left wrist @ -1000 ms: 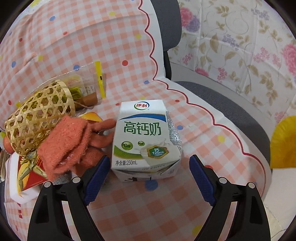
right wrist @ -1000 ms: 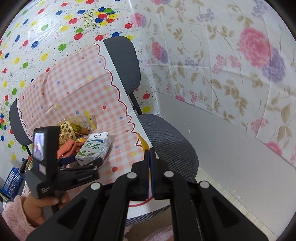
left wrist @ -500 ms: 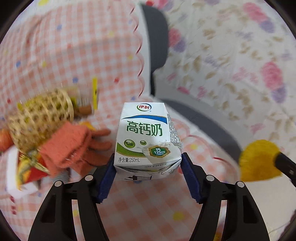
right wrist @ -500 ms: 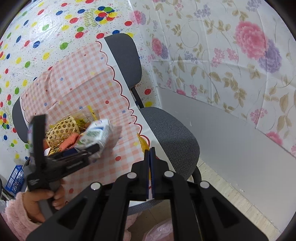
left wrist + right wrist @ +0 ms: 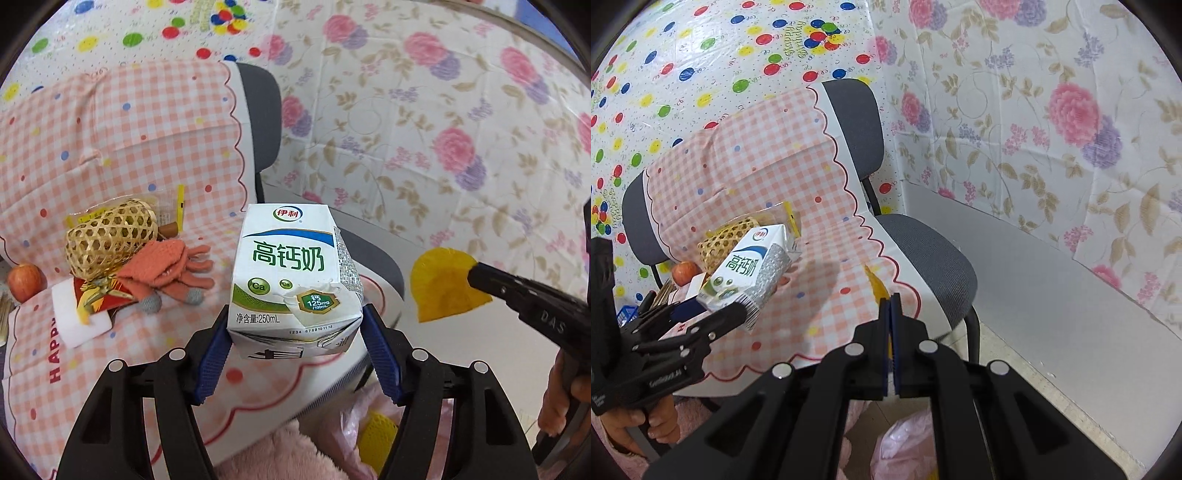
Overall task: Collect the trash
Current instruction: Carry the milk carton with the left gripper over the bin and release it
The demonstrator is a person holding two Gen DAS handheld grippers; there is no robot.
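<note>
The milk carton is a white, glossy cardboard brick with green lettering and a crinkled silver side panel, its lower corners dented and folded. My left gripper has its blue ribbed pads pressed against the carton's two lower sides, pinching it clear of the seat (it hangs in the air above the checked cloth). My right gripper has its fingers pressed nearly together on a thin, flat yellow scrap, fan-shaped with a rounded far edge; from the right wrist camera only a sliver of it sticks out past the tips.

On the left, on the pink-and-white checked tablecloth draped over the grey chair, lies a small heap: a woven bamboo basket tipped on its side, a fuzzy orange knitted glove with grey fingertips, a red and gold packet on a white foam block, a clear snack wrapper behind the basket, and a red apple at the far left. Near and low, between my grippers, a thin pink plastic bag sits on the floor with something yellow inside.
</note>
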